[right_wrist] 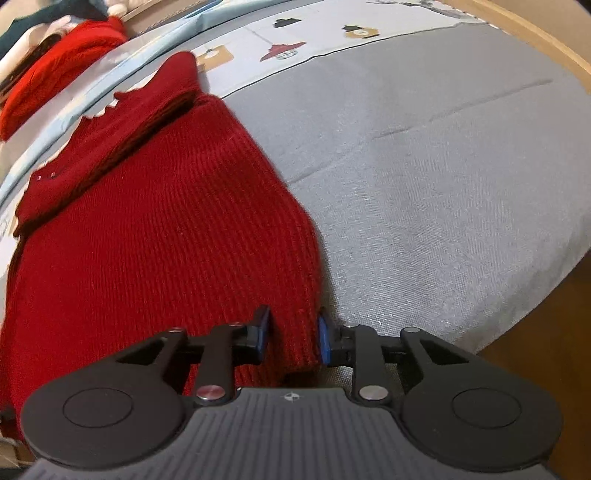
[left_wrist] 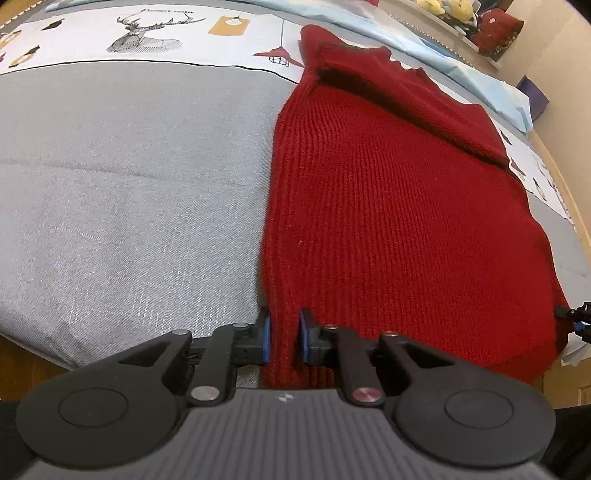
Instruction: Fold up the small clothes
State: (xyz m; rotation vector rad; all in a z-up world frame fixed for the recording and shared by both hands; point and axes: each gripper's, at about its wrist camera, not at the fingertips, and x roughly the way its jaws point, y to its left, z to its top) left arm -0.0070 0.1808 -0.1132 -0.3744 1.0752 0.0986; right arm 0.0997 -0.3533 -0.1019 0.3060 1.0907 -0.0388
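A dark red ribbed sweater (left_wrist: 388, 206) lies flat on the grey bed cover (left_wrist: 129, 192), its sleeves folded in across the chest and its collar at the far end. My left gripper (left_wrist: 284, 338) is shut on the near left corner of the hem, and red knit fills the gap between the blue pads. In the right wrist view the sweater (right_wrist: 159, 236) takes up the left half. My right gripper (right_wrist: 293, 338) straddles the hem's near right corner. Its jaws stand wider than the fabric, which sits loose between them. The right gripper's tip (left_wrist: 576, 317) shows at the left wrist view's right edge.
A printed sheet with a deer and lamp pattern (left_wrist: 147, 33) covers the far part of the bed. A bright red garment pile (right_wrist: 62, 70) lies beyond the sweater at the far left. A wooden bed frame (right_wrist: 546, 40) runs along the right, with brown floor (right_wrist: 535, 369) below the near edge.
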